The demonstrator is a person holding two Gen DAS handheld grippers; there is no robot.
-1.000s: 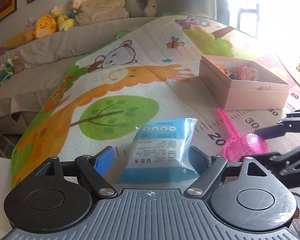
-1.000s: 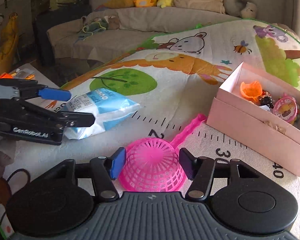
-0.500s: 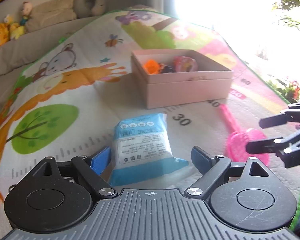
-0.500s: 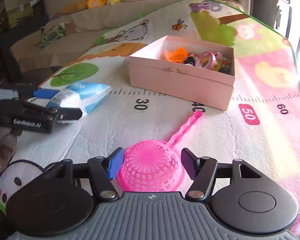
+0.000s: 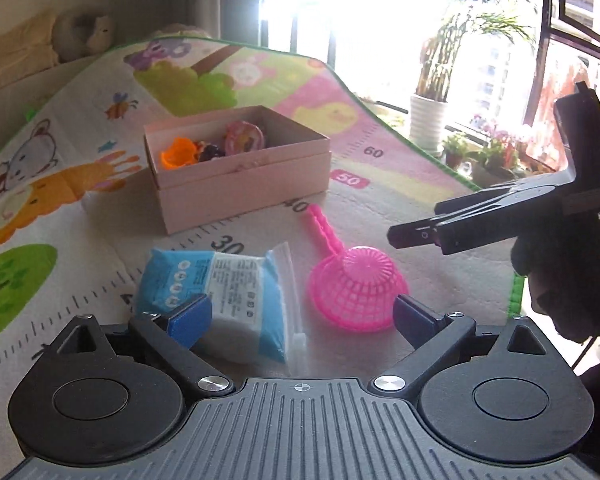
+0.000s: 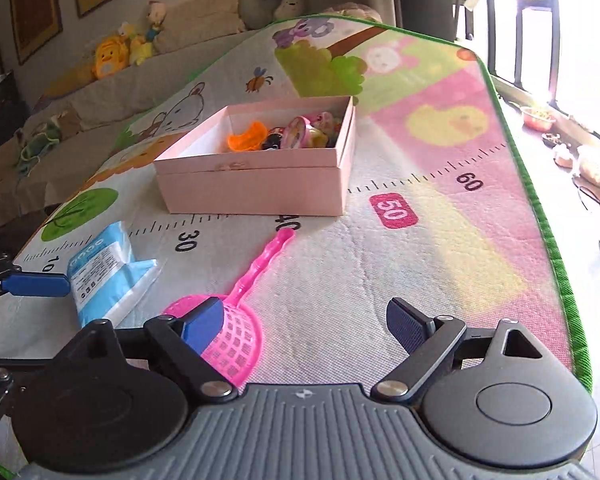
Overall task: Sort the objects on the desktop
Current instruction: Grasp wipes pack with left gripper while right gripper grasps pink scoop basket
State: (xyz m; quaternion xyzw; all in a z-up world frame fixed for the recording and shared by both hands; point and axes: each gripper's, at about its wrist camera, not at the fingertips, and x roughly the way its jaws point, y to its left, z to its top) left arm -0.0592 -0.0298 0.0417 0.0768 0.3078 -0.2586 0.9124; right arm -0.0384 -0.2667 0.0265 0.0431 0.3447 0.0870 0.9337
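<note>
A blue and white tissue pack (image 5: 220,300) lies on the play mat. My left gripper (image 5: 300,316) is over its near end, jaws opening, and neither pad presses on it. A pink toy sieve (image 5: 356,288) rests upside down to the pack's right. In the right wrist view the sieve (image 6: 236,340) lies by the left pad of my right gripper (image 6: 306,324), whose jaws are opening wide with nothing gripped. The pink box (image 6: 260,168) with several small toys stands farther back. The right gripper (image 5: 440,232) also hangs at the right of the left wrist view.
The play mat (image 6: 420,264) ends in a green edge (image 6: 556,264) on the right, with floor, dishes and cables beyond it. A sofa (image 6: 100,92) with plush toys runs along the back left. Potted plants (image 5: 428,120) stand by the bright window.
Both pairs of jaws have spread and let go. The pack and the sieve now lie on the mat nearer the box. Both views have swung round toward the window side.
</note>
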